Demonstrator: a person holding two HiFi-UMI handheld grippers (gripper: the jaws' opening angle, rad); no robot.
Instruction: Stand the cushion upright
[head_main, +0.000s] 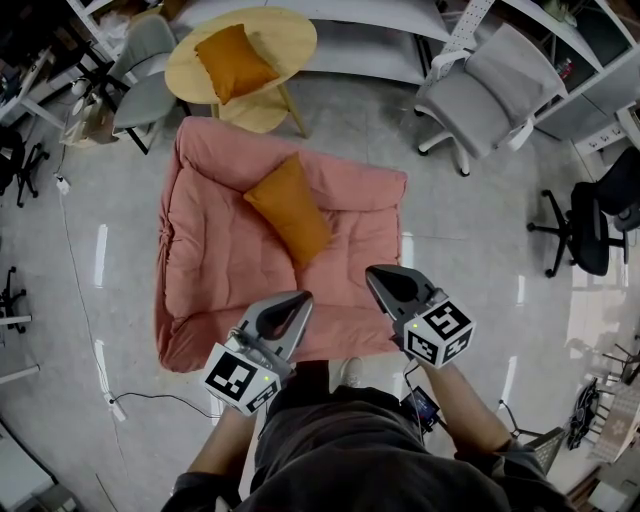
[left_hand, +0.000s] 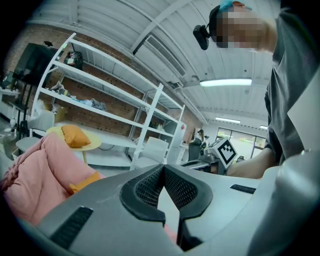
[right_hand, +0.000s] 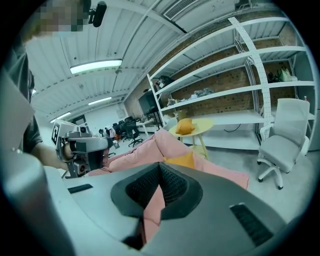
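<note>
The orange cushion (head_main: 290, 208) lies slantwise on the pink floor sofa (head_main: 215, 260), near its raised back edge, with neither gripper touching it. The left gripper (head_main: 300, 300) and the right gripper (head_main: 375, 275) hang side by side over the sofa's near edge, each with its jaws together and nothing between them. A second orange cushion (head_main: 233, 62) lies on the round table (head_main: 290, 35) beyond the sofa.

Two orange cushions (head_main: 290, 208) (head_main: 233, 62) are lying in view: one central, one at eleven o'clock. One pink sofa (head_main: 215, 262), one round table (head_main: 290, 40) and two grippers (head_main: 303, 298) (head_main: 372, 273) are showing.
</note>
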